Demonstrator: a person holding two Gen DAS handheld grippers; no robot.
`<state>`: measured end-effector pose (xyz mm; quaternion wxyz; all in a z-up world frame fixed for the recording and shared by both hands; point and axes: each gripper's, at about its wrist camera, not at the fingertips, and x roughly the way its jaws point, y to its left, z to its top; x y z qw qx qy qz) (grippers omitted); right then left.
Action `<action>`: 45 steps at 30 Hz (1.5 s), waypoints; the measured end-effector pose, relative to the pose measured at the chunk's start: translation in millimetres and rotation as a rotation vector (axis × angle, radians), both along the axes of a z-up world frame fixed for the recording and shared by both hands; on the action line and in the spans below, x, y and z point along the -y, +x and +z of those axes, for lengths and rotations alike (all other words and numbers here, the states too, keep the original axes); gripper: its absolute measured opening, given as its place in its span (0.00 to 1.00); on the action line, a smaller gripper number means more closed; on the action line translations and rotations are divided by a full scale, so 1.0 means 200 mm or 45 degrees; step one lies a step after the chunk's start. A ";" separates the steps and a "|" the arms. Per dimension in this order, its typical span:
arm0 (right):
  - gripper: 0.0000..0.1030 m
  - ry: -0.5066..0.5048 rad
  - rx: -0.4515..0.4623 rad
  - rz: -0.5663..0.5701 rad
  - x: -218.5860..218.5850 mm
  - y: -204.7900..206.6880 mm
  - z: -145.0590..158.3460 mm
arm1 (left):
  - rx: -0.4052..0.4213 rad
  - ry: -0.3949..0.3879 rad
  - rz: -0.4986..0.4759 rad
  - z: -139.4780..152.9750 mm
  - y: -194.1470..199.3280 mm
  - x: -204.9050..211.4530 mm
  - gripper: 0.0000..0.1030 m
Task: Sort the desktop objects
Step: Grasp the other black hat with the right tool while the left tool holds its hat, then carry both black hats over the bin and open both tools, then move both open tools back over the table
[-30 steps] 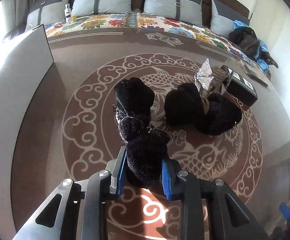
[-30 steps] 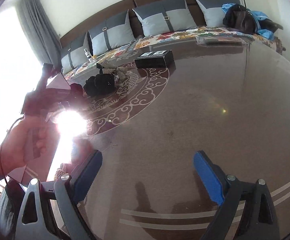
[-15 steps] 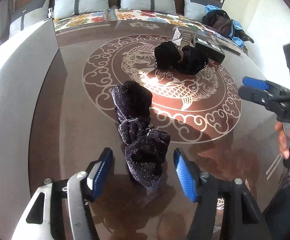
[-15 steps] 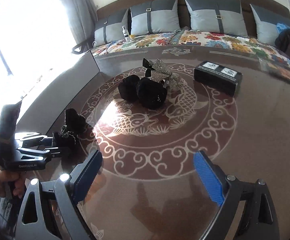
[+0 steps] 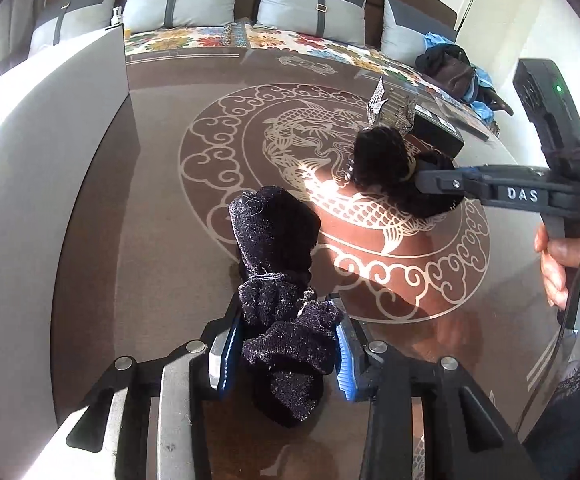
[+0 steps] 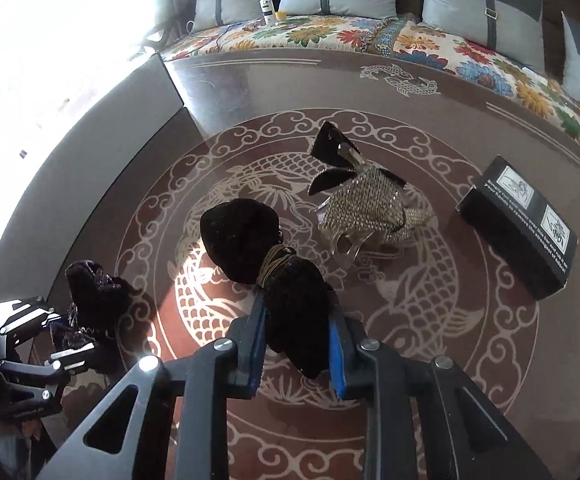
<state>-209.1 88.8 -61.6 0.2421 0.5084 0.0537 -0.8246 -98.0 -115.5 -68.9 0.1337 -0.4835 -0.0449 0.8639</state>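
A glossy brown table (image 6: pixel 470 92) with a pale fish medallion fills both views, a sofa (image 5: pixel 217 12) behind it. At lower centre of each wrist view a black bow sits clamped: the left gripper (image 5: pixel 285 346), jaws just closing, pinches the sparkly bow (image 5: pixel 279 280) by its near lobe, and the right gripper (image 6: pixel 296 350) is clenched on the tied bow (image 6: pixel 267 268). Both point steeply down, and since each grips only one soft lobe, a lift could let the fabric slip free, or the tied bow could brush the silver bow (image 6: pixel 370 204) just beyond.
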 end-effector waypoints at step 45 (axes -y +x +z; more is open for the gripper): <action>0.93 -0.020 -0.239 -0.244 0.01 0.99 0.08 | -0.282 0.055 0.207 0.64 0.78 0.53 0.89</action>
